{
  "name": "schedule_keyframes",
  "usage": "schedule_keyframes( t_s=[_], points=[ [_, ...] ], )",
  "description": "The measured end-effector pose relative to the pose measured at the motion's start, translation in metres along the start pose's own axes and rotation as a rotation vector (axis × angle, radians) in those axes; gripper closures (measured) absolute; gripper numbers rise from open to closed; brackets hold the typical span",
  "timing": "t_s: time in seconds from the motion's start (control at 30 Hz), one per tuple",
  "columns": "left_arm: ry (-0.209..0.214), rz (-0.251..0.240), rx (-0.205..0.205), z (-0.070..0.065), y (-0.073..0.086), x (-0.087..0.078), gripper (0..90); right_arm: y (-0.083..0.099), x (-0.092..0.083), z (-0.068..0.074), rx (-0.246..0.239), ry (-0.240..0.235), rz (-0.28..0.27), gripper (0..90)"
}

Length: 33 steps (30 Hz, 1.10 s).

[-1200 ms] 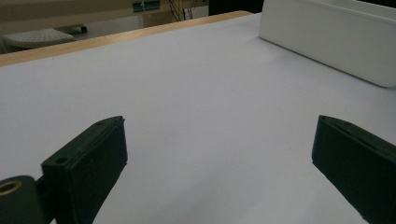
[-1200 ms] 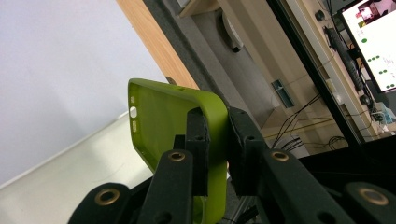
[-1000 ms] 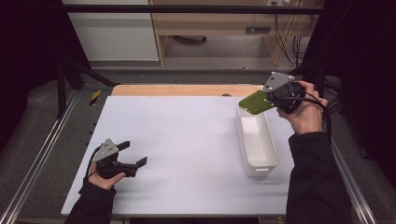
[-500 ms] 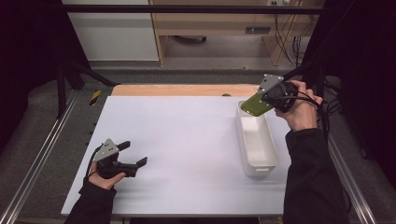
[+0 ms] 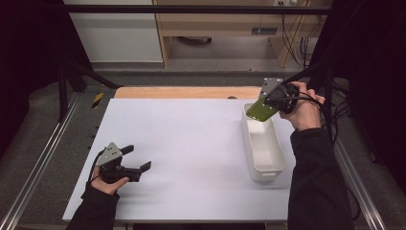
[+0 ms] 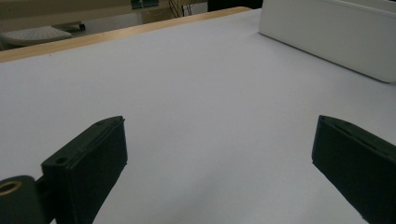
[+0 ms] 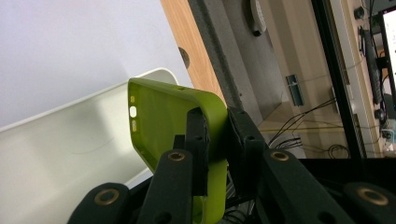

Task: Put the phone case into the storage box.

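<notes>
A lime-green phone case [image 5: 259, 109] hangs tilted over the far end of a long white bin [image 5: 263, 150]. My right gripper [image 5: 272, 103] is shut on one edge of the case [image 7: 173, 122], its jaws pinching the rim from both sides, above the bin's inside [image 7: 60, 154]. At the table's near left my left gripper [image 5: 136, 159] rests low on the white tabletop [image 5: 191, 143], open, with nothing between its fingers [image 6: 88, 161]. The white bin [image 6: 336, 32] lies far ahead in the left gripper view.
A wooden strip [image 5: 186, 92] runs along the table's far edge. Metal rails [image 5: 43, 158] flank the table on both sides. Cables [image 5: 335, 108] trail behind the right hand. Wooden furniture [image 5: 225, 28] stands beyond the table.
The right gripper has carried the green case a little lower and toward the bin's far end. The left gripper has stayed where it was.
</notes>
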<state>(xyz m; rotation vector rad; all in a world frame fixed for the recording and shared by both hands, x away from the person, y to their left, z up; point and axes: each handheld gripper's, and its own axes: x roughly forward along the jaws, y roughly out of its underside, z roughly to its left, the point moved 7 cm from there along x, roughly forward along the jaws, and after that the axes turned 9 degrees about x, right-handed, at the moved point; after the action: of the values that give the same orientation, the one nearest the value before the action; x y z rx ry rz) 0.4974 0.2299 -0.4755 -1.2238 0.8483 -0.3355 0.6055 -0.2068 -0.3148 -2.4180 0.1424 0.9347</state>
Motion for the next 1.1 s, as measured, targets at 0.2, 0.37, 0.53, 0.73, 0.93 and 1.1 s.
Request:
schedule_keyframes(
  t_s=[0.2, 0.37, 0.53, 0.73, 0.93, 1.1],
  points=[
    [0.001, 0.002, 0.001, 0.000, 0.000, 0.001, 3.3, -0.001, 0.006, 0.001, -0.052, -0.009, -0.003, 79.9],
    [0.002, 0.002, 0.001, 0.000, 0.001, 0.001, 3.3, -0.002, 0.011, 0.001, -0.087, -0.014, 0.000, 79.9],
    [0.002, 0.003, -0.001, 0.000, 0.001, 0.002, 3.3, -0.003, 0.018, 0.001, -0.135, -0.020, 0.008, 79.9],
    [0.004, 0.009, -0.001, 0.001, 0.002, 0.002, 3.3, -0.003, 0.025, 0.000, -0.170, -0.031, 0.011, 79.8],
    [0.004, 0.011, -0.002, 0.001, 0.003, 0.003, 3.3, -0.003, 0.034, 0.001, -0.223, -0.051, 0.012, 79.8],
    [0.007, 0.019, 0.001, 0.001, 0.004, 0.004, 3.3, -0.002, 0.042, 0.000, -0.260, -0.065, 0.023, 79.8]
  ],
)
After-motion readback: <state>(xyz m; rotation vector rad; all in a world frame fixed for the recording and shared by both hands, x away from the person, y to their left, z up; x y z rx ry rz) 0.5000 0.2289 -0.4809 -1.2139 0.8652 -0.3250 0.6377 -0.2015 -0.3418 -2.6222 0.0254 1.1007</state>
